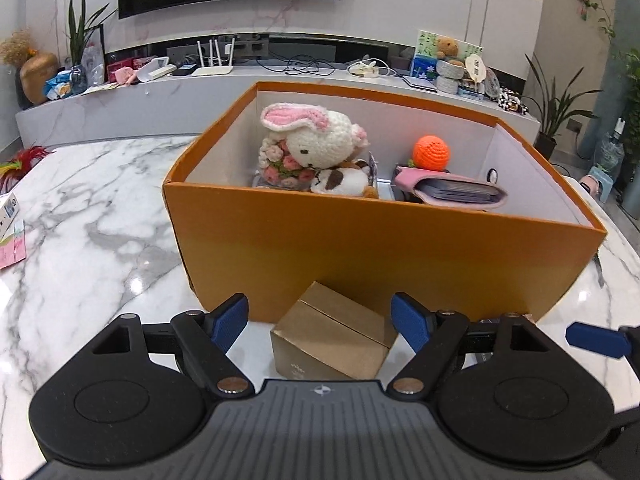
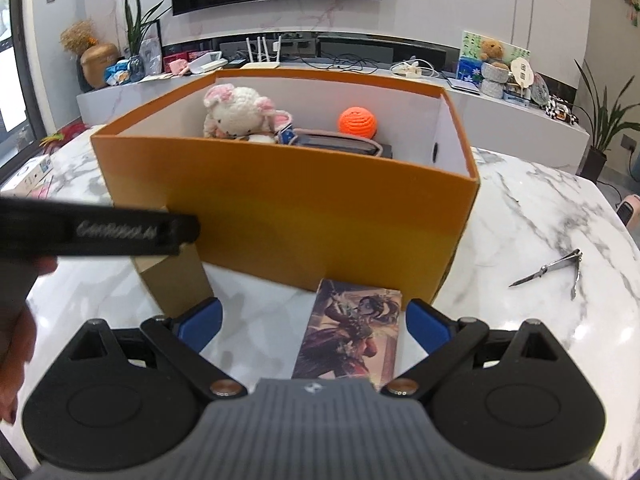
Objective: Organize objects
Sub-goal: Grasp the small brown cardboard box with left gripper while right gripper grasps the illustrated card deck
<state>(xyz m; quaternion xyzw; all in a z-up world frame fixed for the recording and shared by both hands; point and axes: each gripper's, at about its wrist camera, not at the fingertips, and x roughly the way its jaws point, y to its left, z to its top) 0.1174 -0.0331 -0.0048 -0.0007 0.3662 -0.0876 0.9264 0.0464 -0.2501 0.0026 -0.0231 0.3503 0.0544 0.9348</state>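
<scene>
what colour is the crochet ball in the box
Bright orange ball; it shows best in the left wrist view.

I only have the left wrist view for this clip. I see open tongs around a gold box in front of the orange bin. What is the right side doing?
Observer: The right tongs are open too, straddling an illustrated card box lying flat on the marble table.
Operator: Is anything else loose on the table over there?
Observer: Yes, metal nail clippers lie to the right of the orange bin.
Operator: Can you see my left tool from that side?
Observer: Its black arm crosses the left edge of the right wrist view, above the gold box.
</scene>
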